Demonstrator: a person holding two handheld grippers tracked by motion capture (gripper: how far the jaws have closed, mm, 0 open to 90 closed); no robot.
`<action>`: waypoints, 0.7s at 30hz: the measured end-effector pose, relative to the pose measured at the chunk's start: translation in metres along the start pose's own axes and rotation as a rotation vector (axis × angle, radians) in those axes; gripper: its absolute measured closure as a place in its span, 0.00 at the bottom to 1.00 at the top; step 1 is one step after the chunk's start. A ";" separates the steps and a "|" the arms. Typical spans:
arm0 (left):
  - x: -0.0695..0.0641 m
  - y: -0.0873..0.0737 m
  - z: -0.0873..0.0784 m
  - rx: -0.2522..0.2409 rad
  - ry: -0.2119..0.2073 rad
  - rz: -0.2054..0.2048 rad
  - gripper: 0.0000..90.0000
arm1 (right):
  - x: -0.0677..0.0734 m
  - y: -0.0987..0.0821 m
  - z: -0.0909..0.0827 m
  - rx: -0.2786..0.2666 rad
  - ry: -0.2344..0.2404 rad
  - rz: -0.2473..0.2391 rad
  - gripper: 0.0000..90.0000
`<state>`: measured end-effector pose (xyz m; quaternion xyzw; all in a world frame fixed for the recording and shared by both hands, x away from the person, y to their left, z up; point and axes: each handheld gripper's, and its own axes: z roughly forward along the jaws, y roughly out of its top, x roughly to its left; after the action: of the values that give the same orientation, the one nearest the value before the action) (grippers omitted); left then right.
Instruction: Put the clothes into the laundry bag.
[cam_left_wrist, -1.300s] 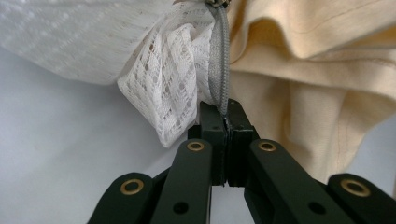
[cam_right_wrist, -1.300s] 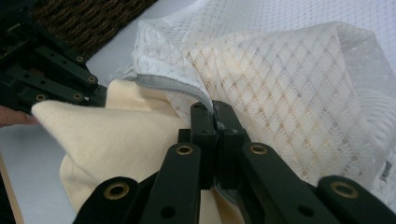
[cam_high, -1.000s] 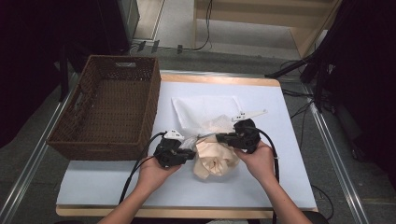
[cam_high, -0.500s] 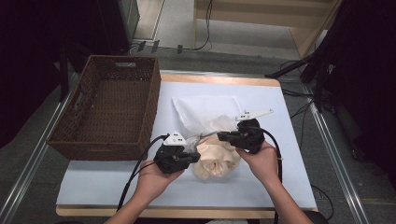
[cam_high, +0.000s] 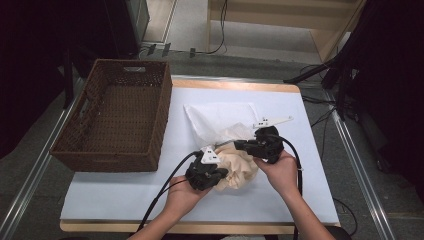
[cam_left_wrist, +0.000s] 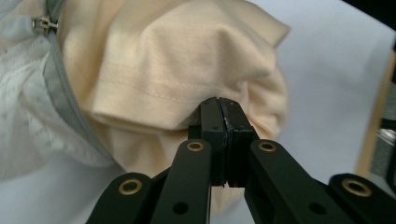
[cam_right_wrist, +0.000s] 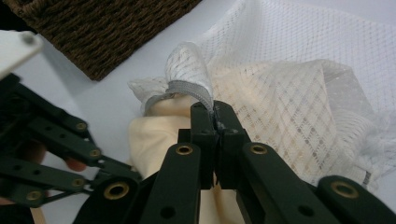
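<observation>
A cream garment (cam_high: 241, 167) lies bunched on the white table top, partly inside a white mesh bag (cam_high: 220, 117) with a grey zipper (cam_left_wrist: 70, 109). My left gripper (cam_high: 220, 175) is at the garment's near left side, shut on a fold of the cream garment (cam_left_wrist: 187, 60), with the pads (cam_left_wrist: 212, 116) pressed together over the hem. My right gripper (cam_high: 240, 145) is just beyond the garment, shut on the bag's grey zipper edge (cam_right_wrist: 187, 88) at the mouth of the mesh bag (cam_right_wrist: 289, 70). Cream garment (cam_right_wrist: 154, 135) shows beneath that edge.
A dark wicker basket (cam_high: 112, 162) stands at the left of the table, empty inside. The white table top (cam_high: 300, 200) has bare room on the right and along the near edge. Cables trail from both grippers toward the person.
The left hand has shifted toward the near edge and a little right, now pinching the cream garment. The right hand has stayed put on the bag's edge.
</observation>
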<state>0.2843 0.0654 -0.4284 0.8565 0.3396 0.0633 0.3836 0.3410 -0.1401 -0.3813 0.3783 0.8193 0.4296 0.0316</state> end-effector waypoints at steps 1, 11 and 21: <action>0.000 0.000 0.000 0.000 0.000 0.000 1.00 | 0.000 0.000 0.000 0.000 0.000 0.000 0.98; 0.017 0.027 0.015 -0.013 0.091 0.006 1.00 | 0.001 -0.001 0.004 0.019 0.013 0.001 0.98; 0.030 0.040 0.023 -0.011 0.104 -0.027 1.00 | 0.002 0.000 0.003 0.001 0.040 0.001 0.99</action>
<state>0.3372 0.0507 -0.4209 0.8452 0.3704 0.1043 0.3708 0.3407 -0.1365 -0.3826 0.3701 0.8198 0.4367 0.0149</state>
